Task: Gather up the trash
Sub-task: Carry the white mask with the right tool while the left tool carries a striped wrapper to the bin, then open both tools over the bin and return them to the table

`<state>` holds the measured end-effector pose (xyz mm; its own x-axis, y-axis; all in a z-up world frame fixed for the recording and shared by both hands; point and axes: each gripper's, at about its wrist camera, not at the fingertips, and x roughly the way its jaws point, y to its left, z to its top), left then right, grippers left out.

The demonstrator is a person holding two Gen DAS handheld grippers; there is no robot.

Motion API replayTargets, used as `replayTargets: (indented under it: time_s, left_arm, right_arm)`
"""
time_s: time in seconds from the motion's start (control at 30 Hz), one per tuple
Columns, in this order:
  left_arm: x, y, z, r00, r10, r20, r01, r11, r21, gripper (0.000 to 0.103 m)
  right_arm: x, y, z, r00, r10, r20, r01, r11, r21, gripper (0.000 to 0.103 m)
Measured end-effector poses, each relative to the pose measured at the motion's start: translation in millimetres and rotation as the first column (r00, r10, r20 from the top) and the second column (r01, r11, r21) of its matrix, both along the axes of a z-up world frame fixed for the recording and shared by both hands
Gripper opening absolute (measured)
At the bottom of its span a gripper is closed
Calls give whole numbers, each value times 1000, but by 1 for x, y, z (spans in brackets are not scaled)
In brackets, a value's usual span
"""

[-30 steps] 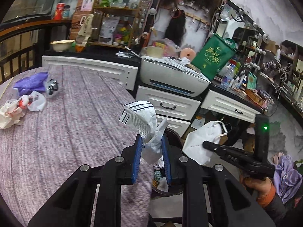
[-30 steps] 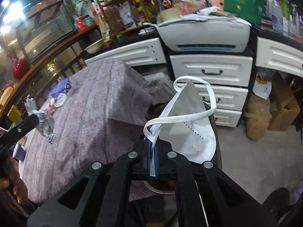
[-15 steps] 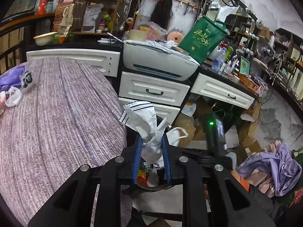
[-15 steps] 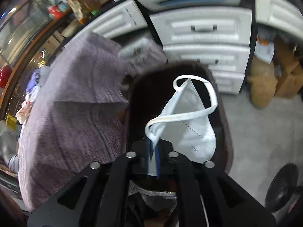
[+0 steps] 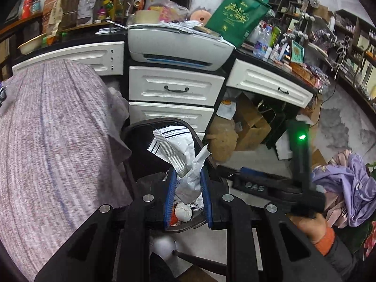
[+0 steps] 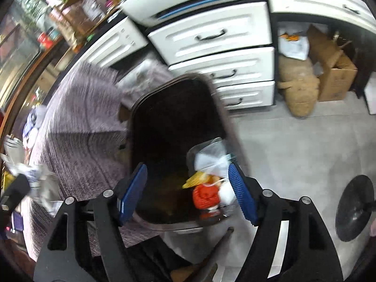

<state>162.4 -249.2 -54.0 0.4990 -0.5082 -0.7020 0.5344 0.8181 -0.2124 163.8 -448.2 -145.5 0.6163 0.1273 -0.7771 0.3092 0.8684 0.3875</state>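
A crumpled white wrapper (image 5: 182, 162) with dark stripes along its far edge is held pinched between the blue pads of the left gripper (image 5: 187, 196), whose jaws are closed narrowly on its lower part. The wrapper is seen directly above the dark trash bin (image 5: 150, 155), which stands on the floor just beside the right edge of the purple-covered table (image 5: 54, 141). In the right wrist view, the right gripper (image 6: 185, 193) is spread wide with nothing between its pads, and it is poised over the open mouth of the trash bin (image 6: 174, 108). Inside the bin, at its near right side, a heap of discarded items (image 6: 211, 183) is visible, with white, orange and yellow pieces. White drawers (image 6: 218, 37) and a printer (image 5: 178, 47) are seen on the far side of the bin, and cardboard boxes (image 6: 333, 70) lie to the far right.
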Motion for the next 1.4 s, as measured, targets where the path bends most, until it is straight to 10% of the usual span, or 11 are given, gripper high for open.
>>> replayTargets:
  time_s: [0.77,0.97,1.4]
  left_arm:
    - [34,-53,-38,997,-49,-65,58,990,132,25]
    - [33,-53,-44,995,-57,-76,67,989,131,77]
    - [13,-43,-25,995,-83,-50,87,994,73,96]
  right_arm:
    - [-32,-33,22,994,-93,60,93,996,9,74]
    - [-33,-34,22,993,-100,59,100,995,6,74]
    - [-37,-45,22,988,-141,62,141,990,6,87]
